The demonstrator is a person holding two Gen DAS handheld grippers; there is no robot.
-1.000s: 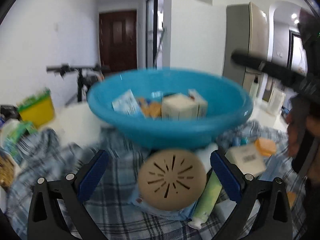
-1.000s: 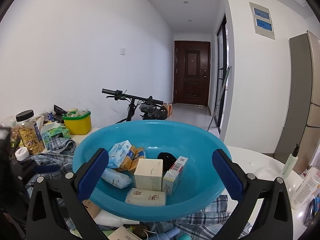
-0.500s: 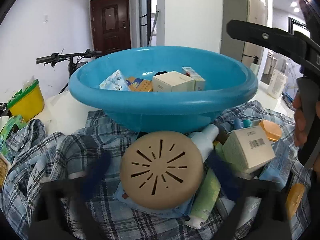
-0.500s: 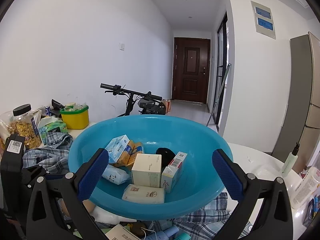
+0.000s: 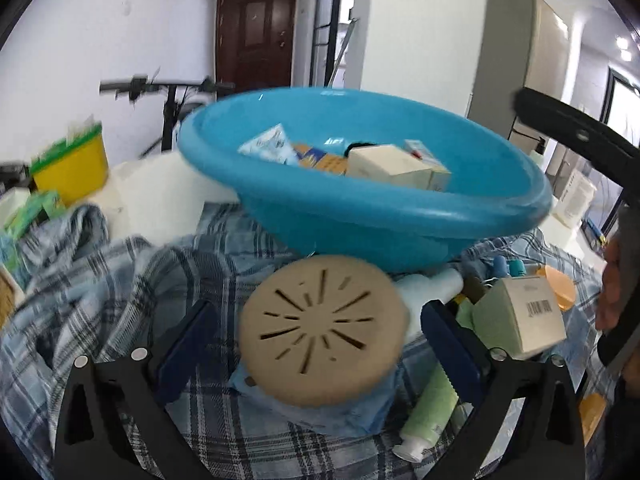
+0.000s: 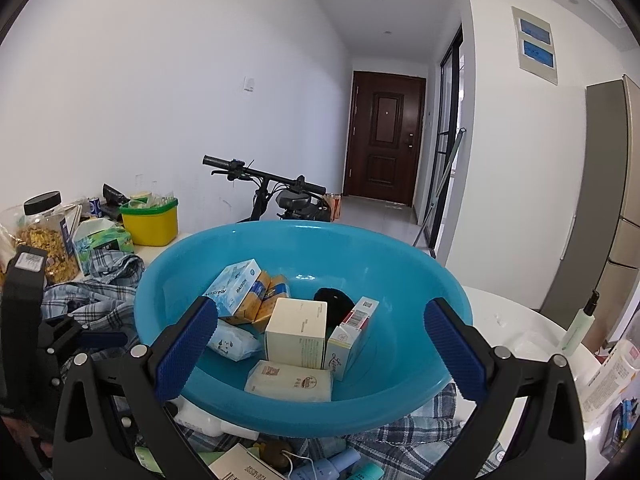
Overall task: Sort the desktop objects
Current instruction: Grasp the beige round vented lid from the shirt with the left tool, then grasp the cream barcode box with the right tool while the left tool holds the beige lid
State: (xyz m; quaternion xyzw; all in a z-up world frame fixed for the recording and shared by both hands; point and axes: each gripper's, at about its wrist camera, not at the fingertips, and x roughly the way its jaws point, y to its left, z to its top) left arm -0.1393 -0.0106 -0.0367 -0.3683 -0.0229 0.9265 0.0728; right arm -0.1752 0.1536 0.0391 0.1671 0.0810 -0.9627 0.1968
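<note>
Tan vented disc (image 5: 322, 330) sits between my left gripper (image 5: 320, 354) opening jaws, untouched; blue basin (image 5: 400, 216) blocks the far side. Right gripper (image 6: 320, 348) gapes over it.

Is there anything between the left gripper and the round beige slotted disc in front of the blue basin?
Nothing visible. The beige disc lies between the opening jaws of the left gripper, pads not touching it.

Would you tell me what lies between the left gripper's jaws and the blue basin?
In the left wrist view, a round tan slotted lid sits between the left gripper's opening jaws, on a blue packet, just before the blue basin.
</note>
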